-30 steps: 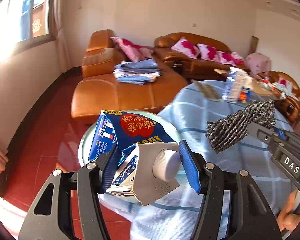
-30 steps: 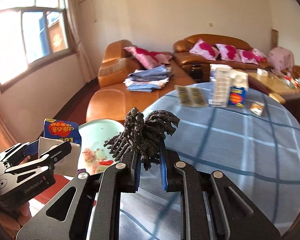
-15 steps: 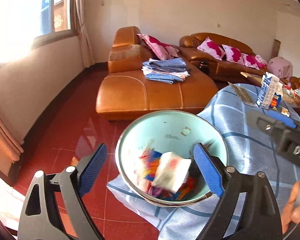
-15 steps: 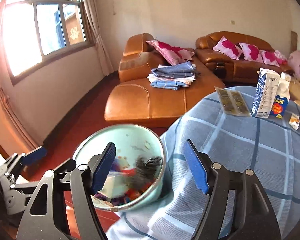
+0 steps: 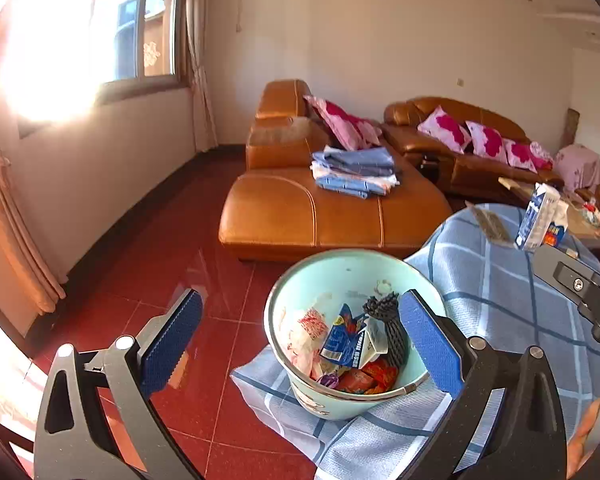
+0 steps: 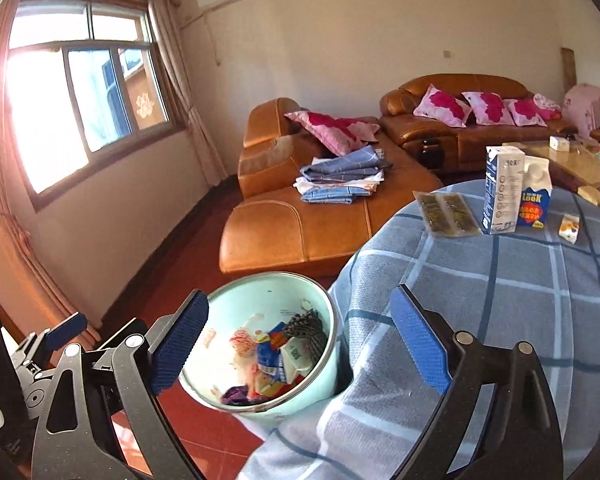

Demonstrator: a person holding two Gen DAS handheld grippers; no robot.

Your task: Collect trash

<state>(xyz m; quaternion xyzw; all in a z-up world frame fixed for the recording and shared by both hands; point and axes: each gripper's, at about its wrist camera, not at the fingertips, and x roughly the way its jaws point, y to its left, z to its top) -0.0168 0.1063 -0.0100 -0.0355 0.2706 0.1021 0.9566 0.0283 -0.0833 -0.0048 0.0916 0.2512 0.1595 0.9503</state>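
Crumpled wrappers point(image 5: 340, 376) half-hidden under carton point(image 5: 350, 346)

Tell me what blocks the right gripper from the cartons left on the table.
Nothing visible does. The right gripper is open and empty, and only bare checked cloth lies between it and the two cartons standing at the far edge.

"Look" on blue-white carton point(image 6: 535, 196); other print unreadable.
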